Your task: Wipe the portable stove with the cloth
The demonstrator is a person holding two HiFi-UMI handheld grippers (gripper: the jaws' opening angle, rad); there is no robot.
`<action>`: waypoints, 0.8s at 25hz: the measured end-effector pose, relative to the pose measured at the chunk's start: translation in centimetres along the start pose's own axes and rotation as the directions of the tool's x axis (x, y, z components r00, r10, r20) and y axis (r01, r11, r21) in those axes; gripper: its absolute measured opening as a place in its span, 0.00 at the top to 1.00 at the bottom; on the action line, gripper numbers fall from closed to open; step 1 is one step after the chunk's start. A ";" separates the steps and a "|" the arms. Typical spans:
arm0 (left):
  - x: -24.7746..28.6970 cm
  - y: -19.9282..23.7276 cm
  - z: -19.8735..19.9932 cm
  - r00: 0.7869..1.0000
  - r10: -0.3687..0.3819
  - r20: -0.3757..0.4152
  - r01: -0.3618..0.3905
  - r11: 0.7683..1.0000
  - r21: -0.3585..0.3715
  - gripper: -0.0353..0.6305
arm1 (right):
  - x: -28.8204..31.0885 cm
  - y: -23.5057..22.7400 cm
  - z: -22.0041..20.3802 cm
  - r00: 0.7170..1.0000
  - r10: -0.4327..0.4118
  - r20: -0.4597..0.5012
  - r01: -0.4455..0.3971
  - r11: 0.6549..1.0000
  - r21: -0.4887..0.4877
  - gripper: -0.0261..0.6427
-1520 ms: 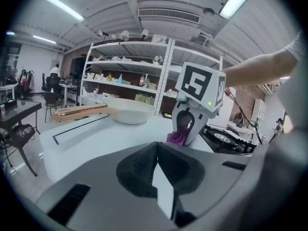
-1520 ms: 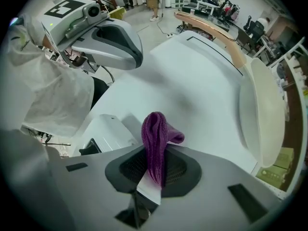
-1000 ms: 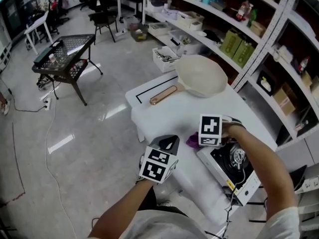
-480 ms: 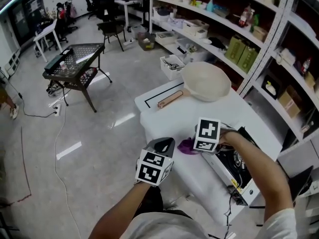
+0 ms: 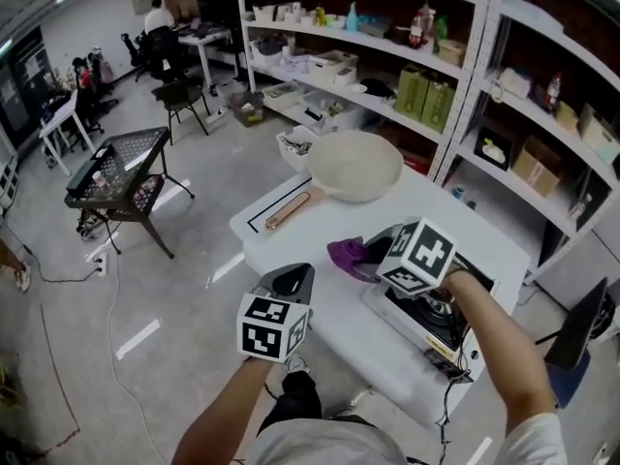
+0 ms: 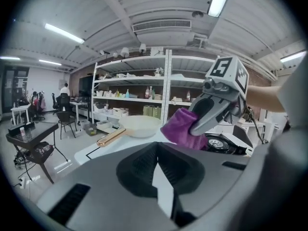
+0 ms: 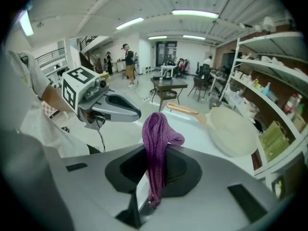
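Your right gripper [image 5: 376, 256] is clamped on the purple cloth [image 5: 347, 254], held up just beside the portable stove [image 5: 433, 320]. Your left gripper [image 5: 293, 281] has its jaws together and holds nothing. The cloth is bunched up, so it might slip out when you rub. The stove could also slide on the table [image 5: 320, 223], because nothing holds it.

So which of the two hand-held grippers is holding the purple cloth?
The right hand-held gripper, by the portable stove: its jaws pinch the cloth. The left hand-held gripper holds nothing.
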State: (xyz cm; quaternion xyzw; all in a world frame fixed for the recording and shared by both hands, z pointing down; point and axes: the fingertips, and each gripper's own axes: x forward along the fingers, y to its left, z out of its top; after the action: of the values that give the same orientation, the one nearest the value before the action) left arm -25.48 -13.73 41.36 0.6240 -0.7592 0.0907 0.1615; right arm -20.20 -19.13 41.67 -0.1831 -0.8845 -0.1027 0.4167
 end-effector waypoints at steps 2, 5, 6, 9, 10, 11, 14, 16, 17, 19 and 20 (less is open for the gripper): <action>0.6 -1.0 1.0 1.000 -0.018 0.009 0.018 1.000 0.019 0.94 | -2.8 -0.8 -0.3 0.994 -0.067 0.083 0.062 0.996 0.061 0.87; 1.5 -3.1 2.5 0.998 -0.056 0.024 0.055 0.997 0.047 0.94 | -7.1 -1.6 -1.5 0.968 -0.182 0.171 0.158 0.977 0.142 0.87; 1.8 -3.9 2.9 0.997 -0.074 0.028 0.072 0.996 0.058 0.94 | -8.6 -1.7 -2.2 0.955 -0.222 0.196 0.190 0.967 0.170 0.87; 3.1 -6.7 4.1 0.991 -0.132 0.037 0.128 0.988 0.089 0.94 | -12.9 -1.9 -4.7 0.906 -0.344 0.247 0.279 0.924 0.261 0.87; 3.5 -7.6 4.4 0.988 -0.149 0.038 0.144 0.985 0.097 0.94 | -14.2 -1.9 -5.7 0.889 -0.385 0.250 0.312 0.906 0.287 0.87; 4.0 -8.5 4.7 0.986 -0.165 0.040 0.160 0.982 0.105 0.94 | -15.3 -1.8 -6.9 0.871 -0.426 0.246 0.345 0.886 0.310 0.87; 4.9 -11.2 5.6 0.977 -0.207 0.046 0.199 0.971 0.133 0.94 | -18.5 -1.0 -10.2 0.803 -0.546 0.238 0.439 0.813 0.382 0.87; 5.3 -13.0 6.1 0.971 -0.233 0.051 0.223 0.963 0.149 0.94 | -20.3 -0.1 -12.1 0.749 -0.615 0.245 0.475 0.757 0.449 0.87; 5.5 -13.9 6.2 0.968 -0.245 0.053 0.234 0.960 0.156 0.94 | -21.0 0.3 -13.0 0.722 -0.647 0.247 0.488 0.728 0.481 0.87; 5.9 -15.7 6.1 0.963 -0.266 0.052 0.254 0.952 0.170 0.94 | -22.5 1.1 -14.9 0.661 -0.712 0.237 0.525 0.664 0.532 0.87; 6.1 -16.5 5.9 0.960 -0.275 0.048 0.263 0.949 0.176 0.94 | -23.1 1.4 -15.7 0.627 -0.746 0.227 0.548 0.629 0.552 0.87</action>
State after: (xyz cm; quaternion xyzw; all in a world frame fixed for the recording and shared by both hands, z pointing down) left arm -11.13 -24.68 36.96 0.7358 -0.6620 0.1091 0.0917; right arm 4.89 -28.66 33.70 0.2363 -0.9568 -0.0076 0.1695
